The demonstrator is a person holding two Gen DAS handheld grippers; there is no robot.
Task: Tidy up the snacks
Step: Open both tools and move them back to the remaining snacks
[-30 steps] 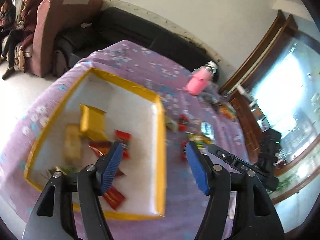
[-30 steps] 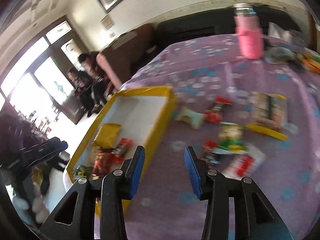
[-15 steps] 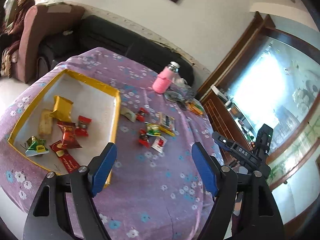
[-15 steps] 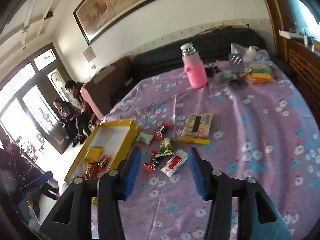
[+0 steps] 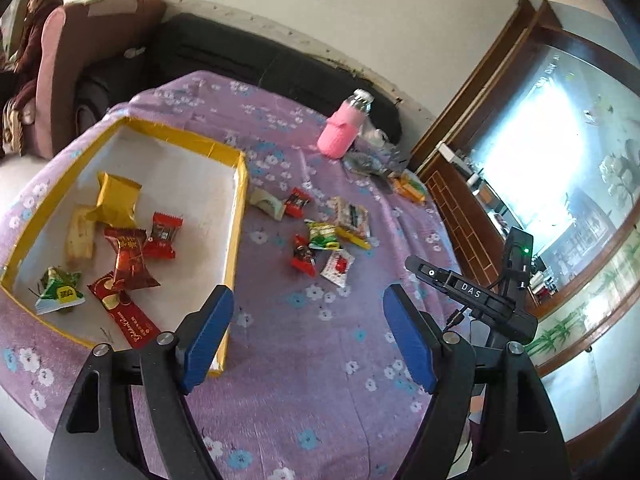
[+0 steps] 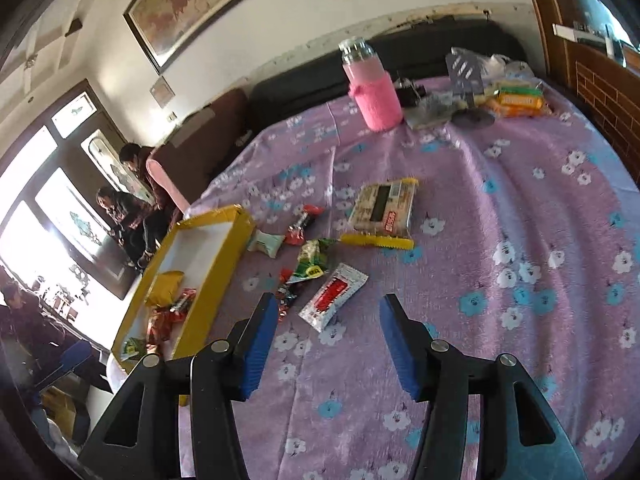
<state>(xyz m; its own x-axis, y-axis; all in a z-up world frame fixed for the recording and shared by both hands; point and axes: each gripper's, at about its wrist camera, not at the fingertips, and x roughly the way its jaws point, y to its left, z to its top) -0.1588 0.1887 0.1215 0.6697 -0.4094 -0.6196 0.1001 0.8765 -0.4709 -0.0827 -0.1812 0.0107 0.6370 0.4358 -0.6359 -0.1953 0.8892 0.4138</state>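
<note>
- The left gripper (image 5: 308, 340) is spread wide with nothing between its blue pads (image 5: 206, 338), hanging above the purple flowered cloth (image 5: 320, 400). Its jaws widened within the last second.
- The right gripper (image 6: 326, 344) is also parted and empty; its jaws have just been opening too, though they stand narrower than the left pair.
- Nearest the left gripper, just past its left pad, is the near corner of the yellow tray (image 5: 236, 224).
- In the tray, to the left of that gripper, lie a flat red bar (image 5: 128, 318), a green packet (image 5: 60, 290), a dark red sweet (image 5: 128, 258), a small red sweet (image 5: 162, 236), a pale biscuit pack (image 5: 80, 236) and, farthest, a gold pouch (image 5: 116, 200).
- Just ahead of the right gripper, between its pads in the view, lies a white sachet (image 6: 333, 296) with a red print, flat on the cloth.
- Slightly left of it and a bit farther are a red candy (image 6: 286, 292) and a green-and-white packet (image 6: 314, 256).
- Beyond those lie a pale green sweet (image 6: 266, 243) beside the tray wall, a red-wrapped candy (image 6: 302, 224), and a cracker pack (image 6: 382, 210) with yellow ends.
- Well ahead stands a pink bottle (image 6: 372, 88), upright, with clutter and orange packs (image 6: 516, 100) to its right.
- Farthest off, a dark sofa (image 6: 400, 56) lines the wall, and people (image 6: 128, 208) sit by an armchair at the far left.
</note>
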